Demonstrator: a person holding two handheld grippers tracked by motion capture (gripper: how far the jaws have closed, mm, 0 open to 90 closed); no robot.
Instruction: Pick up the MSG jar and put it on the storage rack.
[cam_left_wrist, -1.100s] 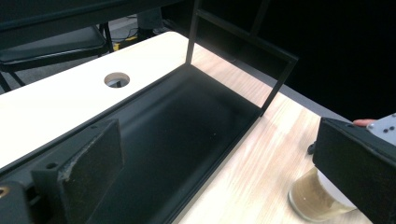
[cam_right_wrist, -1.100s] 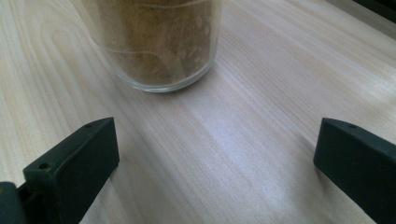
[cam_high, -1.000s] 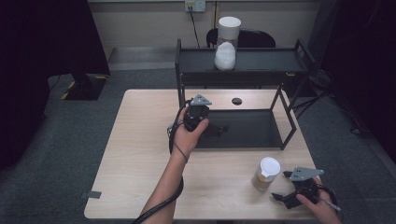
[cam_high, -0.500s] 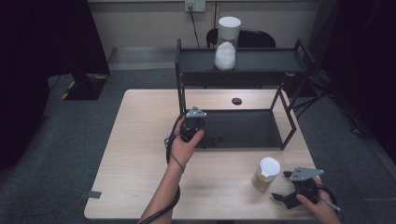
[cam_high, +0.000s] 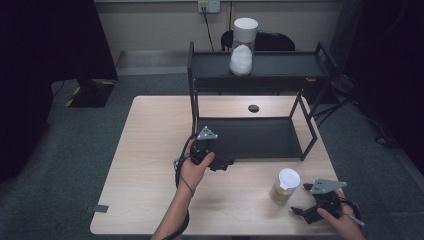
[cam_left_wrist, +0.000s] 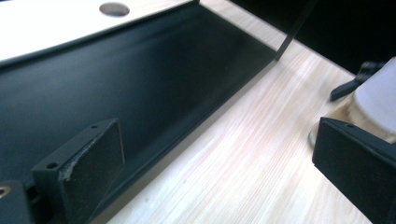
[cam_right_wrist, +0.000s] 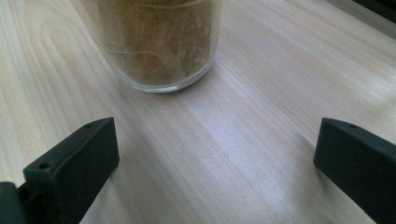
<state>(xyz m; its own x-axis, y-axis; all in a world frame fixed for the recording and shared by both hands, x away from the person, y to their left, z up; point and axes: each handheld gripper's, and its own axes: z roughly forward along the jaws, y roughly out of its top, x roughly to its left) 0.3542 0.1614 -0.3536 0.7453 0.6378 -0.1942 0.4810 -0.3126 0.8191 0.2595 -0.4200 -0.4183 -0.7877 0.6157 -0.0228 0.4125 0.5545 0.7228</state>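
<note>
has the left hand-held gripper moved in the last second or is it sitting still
Yes. The left hand-held gripper has pulled back toward the person, from over the black rack's lower shelf to that shelf's front left corner, above the table.

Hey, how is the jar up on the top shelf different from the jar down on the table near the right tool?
The jar on the shelf holds white contents; the jar on the table holds a brownish, grainy fill. The shelf jar looks taller and slimmer, while the table jar is short and squat. The shelf jar stands on the black rack, far from both tools; the table jar stands on the wooden table, just ahead of the open right tool. Both stand upright, with clear walls and white lids.
</note>
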